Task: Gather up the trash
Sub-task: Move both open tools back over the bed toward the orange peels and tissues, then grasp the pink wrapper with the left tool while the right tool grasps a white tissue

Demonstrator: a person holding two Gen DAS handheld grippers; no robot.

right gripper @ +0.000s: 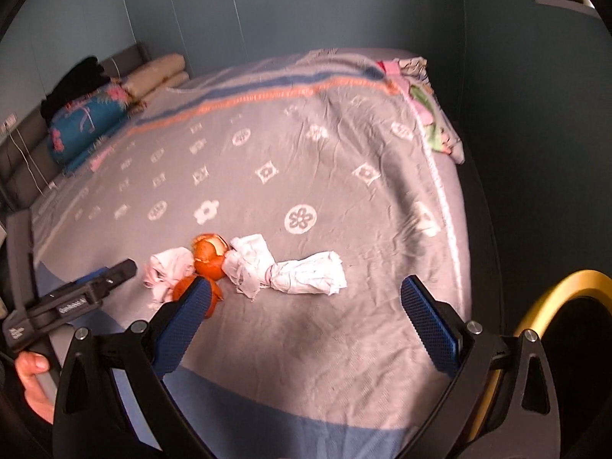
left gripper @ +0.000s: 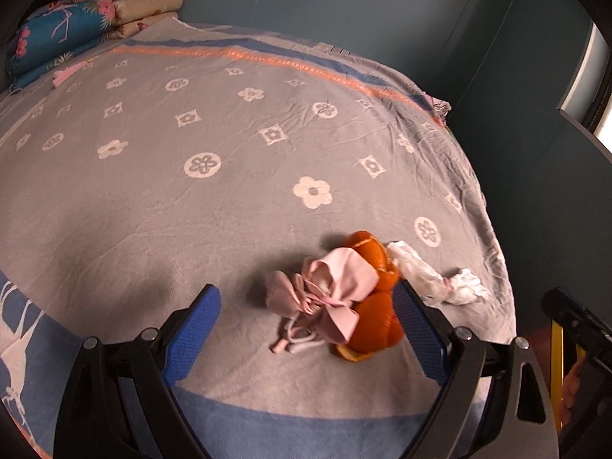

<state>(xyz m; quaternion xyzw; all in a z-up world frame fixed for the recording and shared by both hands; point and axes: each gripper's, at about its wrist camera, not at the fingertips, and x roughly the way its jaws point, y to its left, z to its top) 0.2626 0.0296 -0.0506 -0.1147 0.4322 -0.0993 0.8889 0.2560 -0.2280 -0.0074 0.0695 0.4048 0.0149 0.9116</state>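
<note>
Near the bed's (left gripper: 153, 191) right edge, orange peel (left gripper: 373, 317), a pink scrap (left gripper: 329, 287) and crumpled tissue (right gripper: 290, 269) lie bunched. Both tongs gape wide: left gripper (left gripper: 308, 329) straddles the peel, right gripper (right gripper: 306, 315) lines up on tissue.

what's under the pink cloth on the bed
The pink cloth drapes partly over orange peel, which pokes out on its right side. The bedspread lies beneath; anything else under it is hidden.

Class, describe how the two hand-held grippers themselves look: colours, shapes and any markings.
Both the left gripper and right gripper have black angular frames with silver round bolts, and jaws lined with blue ribbed pads. Seen from the right wrist, the left gripper's black body carries small white lettering, too blurred to read.
</note>
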